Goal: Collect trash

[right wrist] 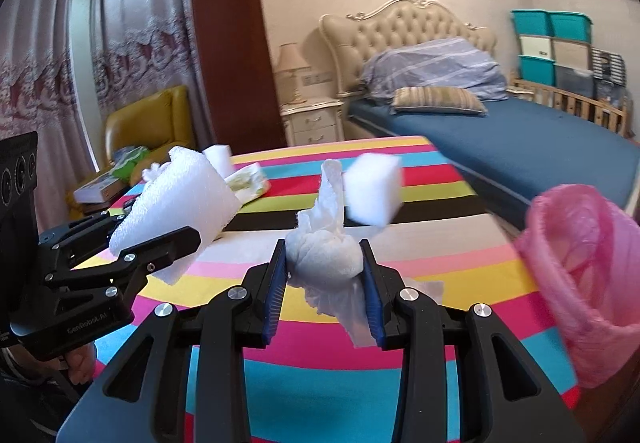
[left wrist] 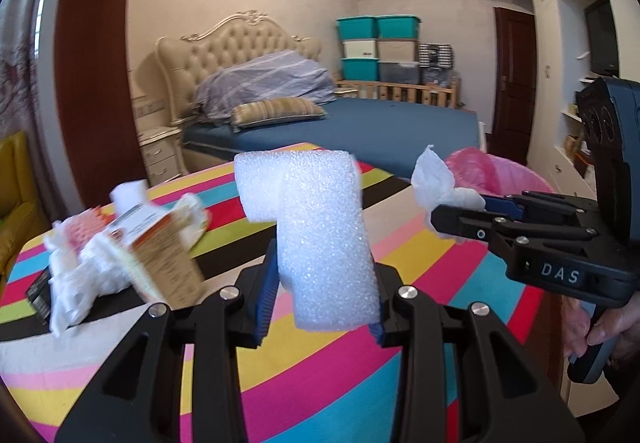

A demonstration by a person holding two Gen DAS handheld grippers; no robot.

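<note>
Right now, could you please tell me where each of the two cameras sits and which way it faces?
Left wrist view: on the left gripper, looking over the striped table toward the bed; its fingers clamp a foam piece; the right gripper and a hand show.
Right wrist view: on the right gripper, facing likewise; its fingers clamp a tissue wad; the left gripper shows.
Shared: table, bed, pink-lined bin, both grippers.

Tablecloth (right wrist: 400, 363): stripes of pink, cyan, yellow, red, black, white, lime. Foam sheet (left wrist: 324, 243) white, speckled texture. Tissue wad (right wrist: 324, 255) white. Foam block (right wrist: 372, 189) white, near table's far edge. Bin liner (right wrist: 580, 275) pink, translucent, at right edge. Gripper pads (right wrist: 276, 291) blue, bodies black. Carton (left wrist: 160, 255) tan/orange, blurred.
</note>
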